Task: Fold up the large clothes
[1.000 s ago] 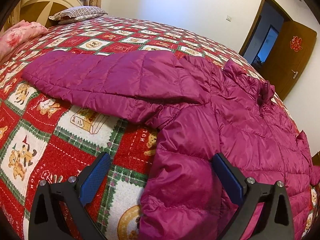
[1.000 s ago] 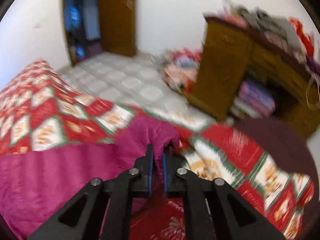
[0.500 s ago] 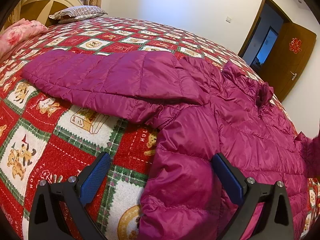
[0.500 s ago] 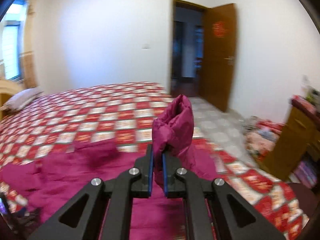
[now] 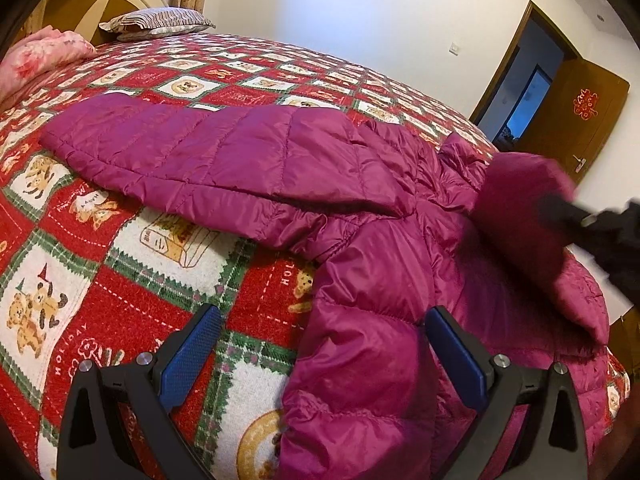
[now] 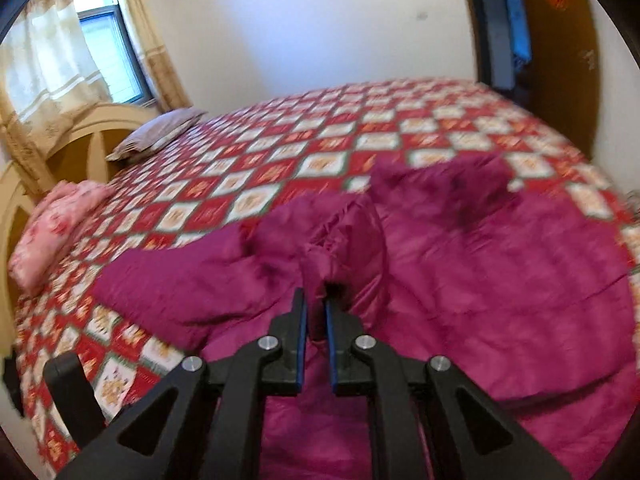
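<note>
The magenta puffer jacket (image 5: 400, 248) lies spread on the red patchwork quilt (image 5: 120, 264) of the bed, its body running from about five o'clock in the left wrist view up toward the collar near two o'clock. Its left sleeve (image 5: 200, 152) stretches out flat toward nine o'clock, well apart from the striped pillow (image 5: 160, 24) and the pink bundle (image 5: 36, 56) up near eleven. The left gripper (image 5: 324, 356) hovers at six o'clock with its blue pads spread wide — one over bare quilt, the other over the jacket's side panel, the hem edge between them but not pinched. Further right, at three o'clock, the right sleeve (image 6: 344, 240) is carried over the jacket's chest by the right gripper (image 6: 316, 312). Its jaws are only narrowly apart and opening, with a fold of the cuff between the pads; whether they still press on it is hard to say through the blur. The step in hand looks like the first sleeve fold, the right sleeve being laid across the torso. The next move probably calls for the cuff to be let go flat on the chest and smoothed — then for the outstretched left sleeve to be brought in the same way, the left gripper reaching toward nine o'clock for its cuff.
</note>
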